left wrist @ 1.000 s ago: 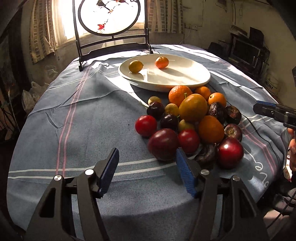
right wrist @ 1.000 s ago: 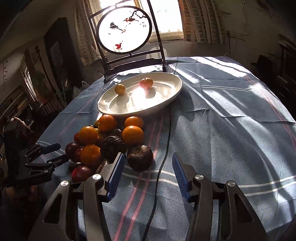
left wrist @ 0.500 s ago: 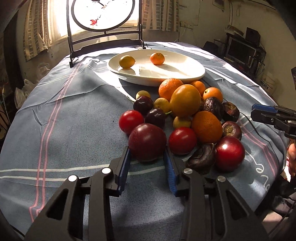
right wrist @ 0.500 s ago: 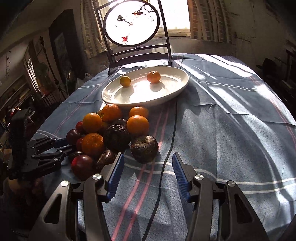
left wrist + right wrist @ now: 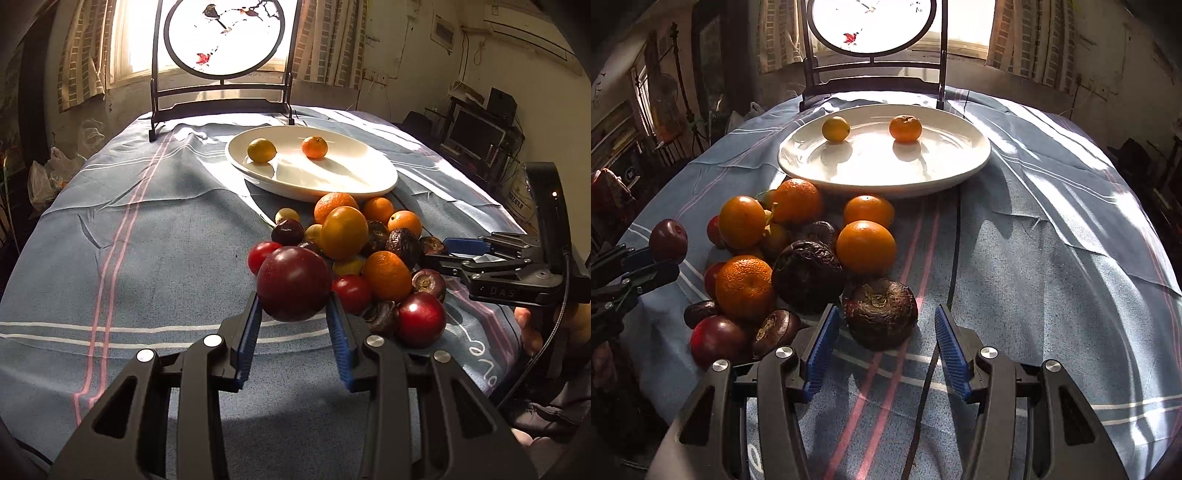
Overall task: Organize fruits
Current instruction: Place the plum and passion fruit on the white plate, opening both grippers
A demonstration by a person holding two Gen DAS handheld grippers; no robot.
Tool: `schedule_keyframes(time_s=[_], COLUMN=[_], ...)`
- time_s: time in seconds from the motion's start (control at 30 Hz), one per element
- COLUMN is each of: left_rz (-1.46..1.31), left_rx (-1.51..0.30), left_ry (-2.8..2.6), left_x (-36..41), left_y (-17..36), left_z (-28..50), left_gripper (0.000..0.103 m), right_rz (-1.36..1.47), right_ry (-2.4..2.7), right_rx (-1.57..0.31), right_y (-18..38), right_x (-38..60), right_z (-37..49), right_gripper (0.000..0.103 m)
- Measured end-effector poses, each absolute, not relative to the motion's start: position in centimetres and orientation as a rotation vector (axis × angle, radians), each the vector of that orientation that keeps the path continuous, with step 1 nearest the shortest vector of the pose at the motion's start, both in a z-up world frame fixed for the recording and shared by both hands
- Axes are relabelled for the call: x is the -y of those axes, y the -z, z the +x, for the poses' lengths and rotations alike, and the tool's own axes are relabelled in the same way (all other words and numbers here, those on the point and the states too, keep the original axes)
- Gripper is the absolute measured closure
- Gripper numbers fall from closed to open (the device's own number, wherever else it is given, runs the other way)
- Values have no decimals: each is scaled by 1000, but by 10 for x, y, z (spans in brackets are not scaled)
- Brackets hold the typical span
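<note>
- Left gripper [image 5: 293, 325]: blue pads closed against both sides of a large round dark-red plum [image 5: 294, 283], held at the near-left edge of the fruit pile; underside of the plum hidden by the pads, so lifted or resting cannot be told from the left wrist view.
- Same plum in the right wrist view [image 5: 668, 240]: small, at the far left, seemingly clear of the cloth.
- Right gripper [image 5: 882, 338]: jaws spread wide, nothing held, blue pads flanking a wrinkled dark-brown round fruit [image 5: 880, 313] without touching it.
- Mixed pile of oranges, red plums and shrivelled dark fruits [image 5: 809, 240] on the blue striped tablecloth [image 5: 147, 236], near side of the white oval plate [image 5: 369, 184]; lower fruits largely covered by upper ones, kinds hard to make out.
- On the plate: a small yellow citrus [image 5: 261, 150] to the left, a small orange mandarin [image 5: 314, 147] to the right, apart.
- Black cable [image 5: 955, 251] running from the plate's near rim toward the right gripper, near end hidden beneath it.
- Round painted screen in a black stand [image 5: 225, 37] at the far edge, washed out by window glare.
</note>
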State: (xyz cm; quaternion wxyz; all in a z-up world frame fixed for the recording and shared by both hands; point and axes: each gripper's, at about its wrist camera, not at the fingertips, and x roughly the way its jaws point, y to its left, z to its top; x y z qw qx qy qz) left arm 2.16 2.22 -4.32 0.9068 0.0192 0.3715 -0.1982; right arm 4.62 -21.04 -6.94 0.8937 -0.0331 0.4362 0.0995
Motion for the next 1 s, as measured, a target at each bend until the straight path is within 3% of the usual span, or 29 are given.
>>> schedule_keyframes(time_s=[0.03,0.07,0.43,0.73,0.8,0.87,0.93,0.97,1.0], left_rz=[41,41,23,45,28,22,-7,-30,-39], left_rx=[-766,-767,-723,-764,-817,-849,-881,-877,-856], left_ry=[407,407,422,453,446,412,401,408,412], left_x=[-22,-22,-18,31,41,45,43,39,35], left_y=[43,44,25,6,13,19,20,17,13], left_z=[22,22,34,127,157,180,190,188,181], left_gripper=[68,68,68,67,66,66,63,60,49], right_rz=[-61,-53,94,129,136,167,188,185,175], right_ry=[-210,-211,-230,-262,-259,-234,-224,-230,-229], right_rx=[-905,-902,-756,-764,-768,-759,-737,-728,-721], right_y=[70,70,28,4,7,8,6,5,4], right_x=[210,211,247,244,242,244,246,246,246], right_z=[47,46,38,122,142,154,151,146,139], right_gripper=[59,62,62,62,61,41,39,39,39])
